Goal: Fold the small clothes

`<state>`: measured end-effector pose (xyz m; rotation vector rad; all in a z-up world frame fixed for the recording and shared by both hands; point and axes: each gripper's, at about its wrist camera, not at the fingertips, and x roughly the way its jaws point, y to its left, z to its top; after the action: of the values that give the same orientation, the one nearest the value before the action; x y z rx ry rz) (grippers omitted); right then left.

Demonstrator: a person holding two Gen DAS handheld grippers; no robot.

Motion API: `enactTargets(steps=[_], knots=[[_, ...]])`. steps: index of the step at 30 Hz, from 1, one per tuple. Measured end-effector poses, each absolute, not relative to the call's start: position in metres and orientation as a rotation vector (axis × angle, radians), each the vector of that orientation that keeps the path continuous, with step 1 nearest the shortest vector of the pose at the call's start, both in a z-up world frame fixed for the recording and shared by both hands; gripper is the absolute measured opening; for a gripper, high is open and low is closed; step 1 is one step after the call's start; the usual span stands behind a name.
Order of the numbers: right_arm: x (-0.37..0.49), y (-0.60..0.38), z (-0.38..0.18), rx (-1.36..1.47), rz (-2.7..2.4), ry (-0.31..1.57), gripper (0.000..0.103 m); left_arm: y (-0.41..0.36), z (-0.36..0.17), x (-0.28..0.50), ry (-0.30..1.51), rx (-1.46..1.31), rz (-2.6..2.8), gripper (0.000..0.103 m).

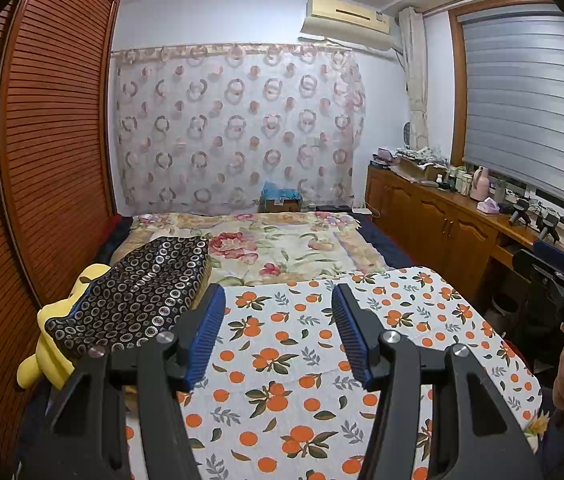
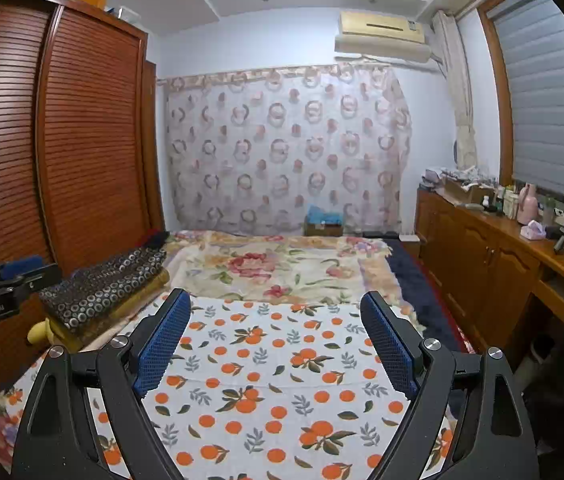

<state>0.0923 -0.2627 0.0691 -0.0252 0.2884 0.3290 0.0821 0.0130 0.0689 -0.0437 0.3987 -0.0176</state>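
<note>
Both my grippers hover with fingers spread, left gripper (image 1: 278,320) and right gripper (image 2: 276,336), gripping nothing. The dark ring-patterned garment (image 1: 134,292) sits folded at the left on the orange-print cloth (image 2: 266,392). Risk: my left fingers snag that stack and topple it.

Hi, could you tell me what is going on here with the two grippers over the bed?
A person holds a gripper in each hand above a bed. The left gripper and the right gripper are both open and hold nothing. Below them an orange-print cloth lies spread flat on the floral bedspread. A dark ring-patterned folded cloth sits at the left on a yellow plush toy. No fold of the orange-print cloth has begun.
</note>
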Motion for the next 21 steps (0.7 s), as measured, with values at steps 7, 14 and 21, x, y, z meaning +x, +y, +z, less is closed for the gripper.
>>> enactTargets(steps=[7, 14, 21], knots=[[0.0940, -0.2593, 0.0704, -0.027, 0.323, 0.287, 0.089, 0.0129, 0.0687, 0.0821, 0.398, -0.045, -0.017, 0.055], [0.0935, -0.2611, 0.0692, -0.026, 0.319, 0.285, 0.089, 0.0141, 0.0685, 0.0825, 0.398, -0.044, -0.016, 0.055], [0.0937, -0.2633, 0.0688, -0.026, 0.319, 0.286, 0.089, 0.0147, 0.0685, 0.0826, 0.398, -0.044, -0.016, 0.055]])
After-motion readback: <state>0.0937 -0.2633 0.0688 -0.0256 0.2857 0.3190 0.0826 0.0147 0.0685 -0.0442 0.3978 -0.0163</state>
